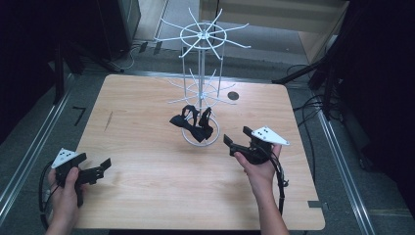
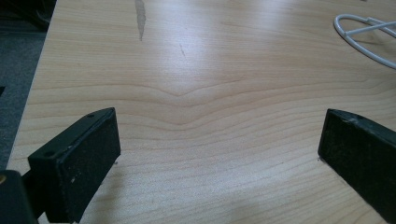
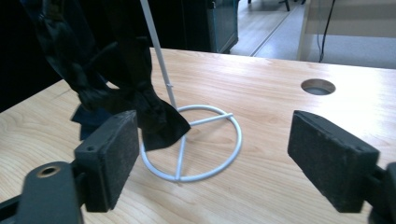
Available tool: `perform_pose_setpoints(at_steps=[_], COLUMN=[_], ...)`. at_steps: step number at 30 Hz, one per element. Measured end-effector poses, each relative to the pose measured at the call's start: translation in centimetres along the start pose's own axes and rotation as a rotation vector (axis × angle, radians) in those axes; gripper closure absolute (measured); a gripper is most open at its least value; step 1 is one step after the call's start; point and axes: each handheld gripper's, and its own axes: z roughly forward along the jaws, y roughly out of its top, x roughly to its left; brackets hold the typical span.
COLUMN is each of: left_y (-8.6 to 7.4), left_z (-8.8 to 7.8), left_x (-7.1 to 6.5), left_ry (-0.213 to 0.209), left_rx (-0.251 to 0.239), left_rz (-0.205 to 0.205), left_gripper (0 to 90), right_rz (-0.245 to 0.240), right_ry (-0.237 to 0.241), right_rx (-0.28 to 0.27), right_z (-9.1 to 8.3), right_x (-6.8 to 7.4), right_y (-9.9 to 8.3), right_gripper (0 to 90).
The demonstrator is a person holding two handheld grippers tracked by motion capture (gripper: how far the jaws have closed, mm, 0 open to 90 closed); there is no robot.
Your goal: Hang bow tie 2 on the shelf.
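Bow ties (image 1: 192, 123), black, hang low on a white wire rack (image 1: 201, 73) at the middle of the wooden table (image 1: 147, 196), drooping over the rack's ring base (image 1: 214, 139). In the right gripper view they hang at upper left (image 3: 116, 84), beside the thin upright pole, their lower ends lying over the left side of the base ring (image 3: 224, 158).

Right gripper (image 1: 235, 142) is held by the right hand (image 1: 259, 169) just right of the base, above the table, pointing left toward the rack. The forearm comes up from the bottom edge, angled slightly left. Its jaws stand wide apart and grip nothing; in its own view (image 3: 212, 154) the ring base lies between the two pads, farther off.

Left gripper (image 1: 103, 166) is held by the left hand (image 1: 66, 183) near the table's left front corner, well apart from the rack, pointing right and a little forward. Its jaws are also spread wide and empty; its own view (image 2: 219, 140) shows bare wood between them, with a piece of the ring base at the upper right corner (image 2: 369, 42).

A round hole (image 1: 233, 95) sits in the table behind the rack.
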Motion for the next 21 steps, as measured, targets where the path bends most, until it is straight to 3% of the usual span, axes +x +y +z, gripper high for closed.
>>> perform_pose_setpoints(at_steps=[10, 21], left_y=[0.0, 0.0], left_z=[0.0, 0.0], left_x=[0.0, -0.1], left_ry=[0.001, 0.004], left_rx=[-0.003, -0.005], left_rz=[0.001, 0.001], left_gripper=[0.0, 0.0], right_rz=[0.024, 0.027], right_ry=[0.000, -0.057], right_rx=[0.029, 0.042], right_z=[-1.1, -2.4], right_x=[-1.3, -2.5], right_y=[-1.9, -3.7], right_gripper=[0.0, 0.0])
